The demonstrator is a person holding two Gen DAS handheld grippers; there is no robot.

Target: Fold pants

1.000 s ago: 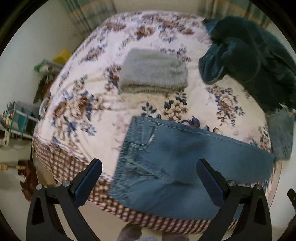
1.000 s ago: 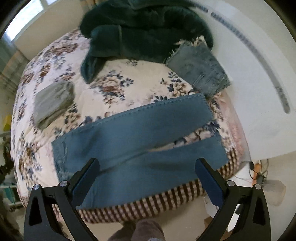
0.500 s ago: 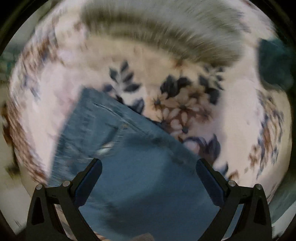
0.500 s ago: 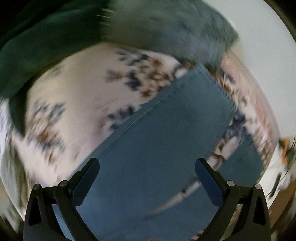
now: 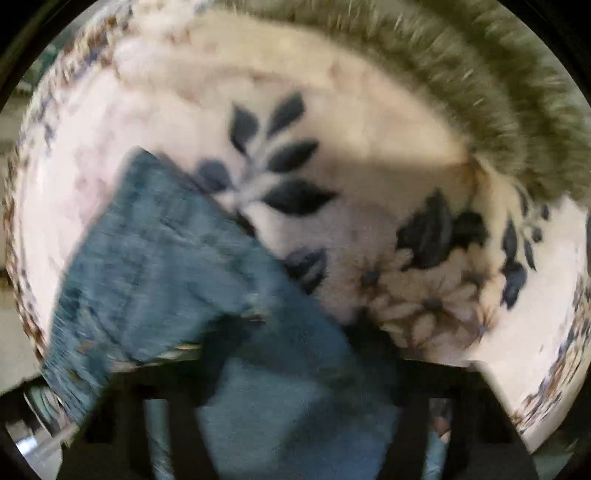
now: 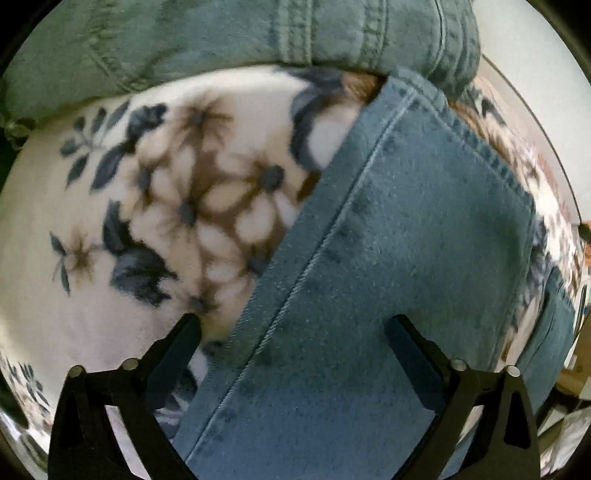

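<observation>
While a second ago both cameras looked down from high up and showed the whole bed, now they sit very close to the bed cover (image 5: 369,122) with its blue and brown flowers.

In the left wrist view the blue pants (image 5: 155,266) fill the lower left, and their top corner lies on the cover. The left gripper (image 5: 295,350) is blurry and dark. Its jaws have just been closing, and they stand much nearer together than before, with a bunched-up fold of the pants between them. They look clenched on that fold. The grey fuzzy cloth (image 5: 498,85), which was well apart before, now curves across the top right edge of the picture.

In the right wrist view a pant leg (image 6: 388,240) runs from the bottom up to the right, and its stitched hem is near the top. The right gripper (image 6: 291,328) hangs low over it. Its jaws have just closed a little but are released and wide, one finger (image 6: 177,347) over the cover and the other on the leg side. A second piece of denim (image 6: 258,33) lies across the top, much bigger than before.
</observation>
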